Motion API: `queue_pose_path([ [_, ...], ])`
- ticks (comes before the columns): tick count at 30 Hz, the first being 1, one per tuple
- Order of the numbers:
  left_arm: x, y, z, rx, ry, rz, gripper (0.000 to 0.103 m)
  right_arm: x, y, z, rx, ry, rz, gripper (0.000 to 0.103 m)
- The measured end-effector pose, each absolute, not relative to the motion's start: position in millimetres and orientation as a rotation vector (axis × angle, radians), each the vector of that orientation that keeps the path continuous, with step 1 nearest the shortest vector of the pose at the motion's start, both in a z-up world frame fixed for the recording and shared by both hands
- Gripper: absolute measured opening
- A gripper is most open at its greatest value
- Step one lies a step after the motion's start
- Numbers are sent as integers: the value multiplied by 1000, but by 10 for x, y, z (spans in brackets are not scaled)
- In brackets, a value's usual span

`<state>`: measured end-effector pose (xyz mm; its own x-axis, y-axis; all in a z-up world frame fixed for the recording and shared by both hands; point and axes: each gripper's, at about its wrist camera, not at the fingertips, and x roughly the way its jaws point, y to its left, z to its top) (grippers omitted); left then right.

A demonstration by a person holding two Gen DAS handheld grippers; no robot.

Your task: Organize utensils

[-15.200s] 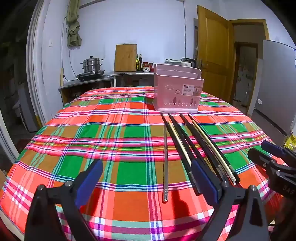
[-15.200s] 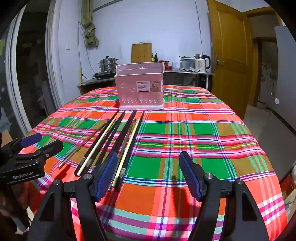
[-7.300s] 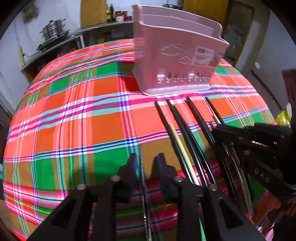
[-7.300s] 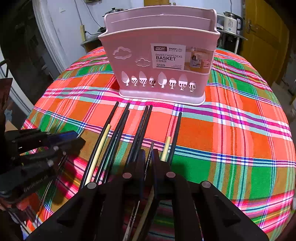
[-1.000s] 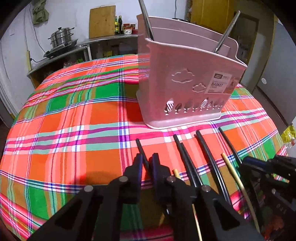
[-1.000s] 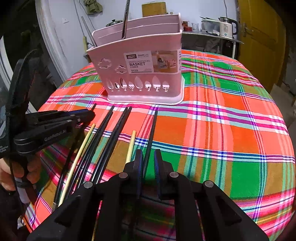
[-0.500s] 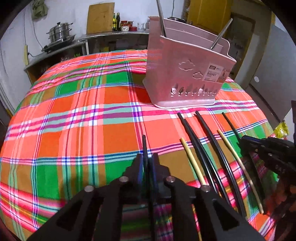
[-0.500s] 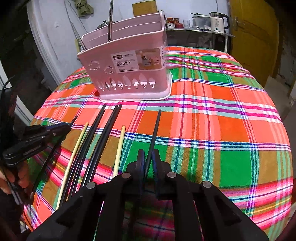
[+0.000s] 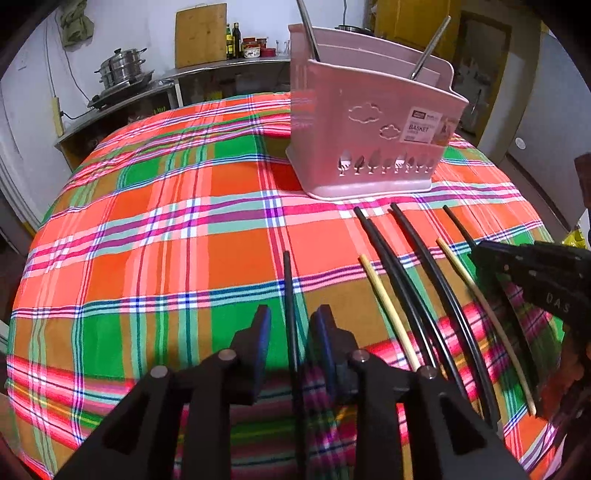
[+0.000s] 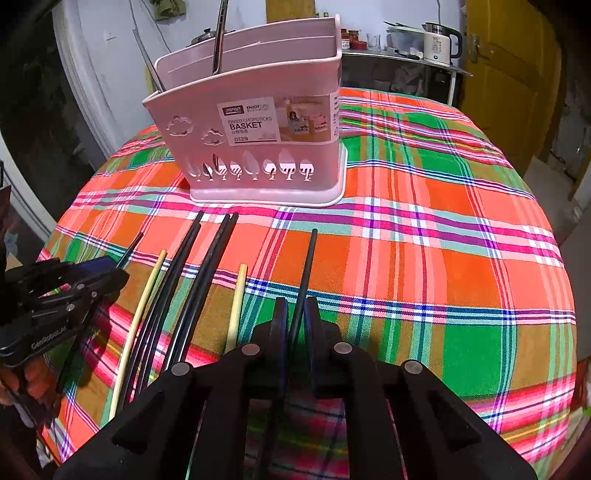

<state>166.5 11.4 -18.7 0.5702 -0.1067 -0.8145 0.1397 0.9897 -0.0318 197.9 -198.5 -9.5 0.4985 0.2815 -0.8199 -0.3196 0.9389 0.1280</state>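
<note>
My left gripper (image 9: 291,328) just opened around a thin black chopstick (image 9: 289,295); right gripper (image 10: 295,317) clamps another slim black stick (image 10: 306,266).

Home kitchen: steamer pot (image 9: 123,70) on a counter (image 9: 162,83) by the wall, cutting board (image 9: 200,34), sauce bottles (image 9: 232,40), kettle (image 10: 439,42), wooden door (image 10: 506,74), plaid cloth (image 9: 166,221) over the table.

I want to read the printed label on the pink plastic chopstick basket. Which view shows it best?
The right wrist view: the label on the pink plastic chopstick basket faces the camera, its "BASKET" lettering legible. The left wrist view shows the label small and oblique, near the basket's far corner.
</note>
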Motion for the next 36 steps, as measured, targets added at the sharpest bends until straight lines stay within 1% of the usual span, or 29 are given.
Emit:
queue_pose_path([
  [3,1658,116,-183,39,949,-132,20,2003,-1974,-93,-49,985,362,8],
  [5,1680,111,-177,49,948,-125,7,2024,-1957,-91,-49,987,363,7],
  [6,1690,109,-175,50,949,-125,6,2033,-1949,-89,-52,987,365,7],
  [11,1725,145,-137,22,951,-146,5,2041,-1972,-54,-24,976,385,5],
  [14,1705,148,-21,14,922,-157,5,1996,-2005,56,1,943,397,5],
  [29,1470,223,1119,-14,669,-214,5,1661,-2157,1027,59,689,440,5],
  [36,1447,229,1362,-32,613,-228,5,1564,-2197,1227,72,623,436,5],
])
